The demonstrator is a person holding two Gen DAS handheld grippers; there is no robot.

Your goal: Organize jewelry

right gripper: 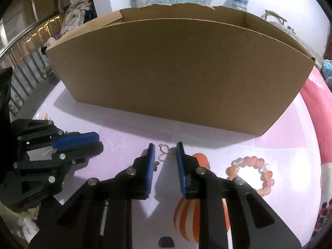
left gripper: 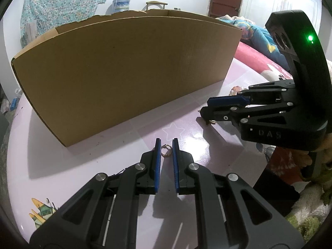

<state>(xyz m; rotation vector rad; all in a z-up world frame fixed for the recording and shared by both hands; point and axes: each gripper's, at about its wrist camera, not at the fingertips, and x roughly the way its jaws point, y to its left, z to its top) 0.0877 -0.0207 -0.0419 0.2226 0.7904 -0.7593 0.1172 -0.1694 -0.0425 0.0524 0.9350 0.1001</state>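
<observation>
A small gold ring [left gripper: 166, 150] sits between the blue pads of my left gripper [left gripper: 166, 143], which is shut on it just above the lilac table [left gripper: 116, 155]. In the right wrist view that left gripper [right gripper: 99, 141] shows from the side at the left, its fingers close together. My right gripper [right gripper: 165, 146] points down at the table with a thin, butterfly-shaped wire jewelry piece [right gripper: 166, 155] lying between its pads; a gap shows on the left side, so the pads do not press it. From the left wrist view the right gripper [left gripper: 205, 109] has its tips at the tabletop.
A long open cardboard box [right gripper: 176, 72] stands across the table just behind both grippers, also the cardboard box [left gripper: 124, 72]. A pink and white bead bracelet [right gripper: 251, 174] lies right of the right gripper. Bedding and a pink cushion [left gripper: 259, 60] lie beyond the table's right edge.
</observation>
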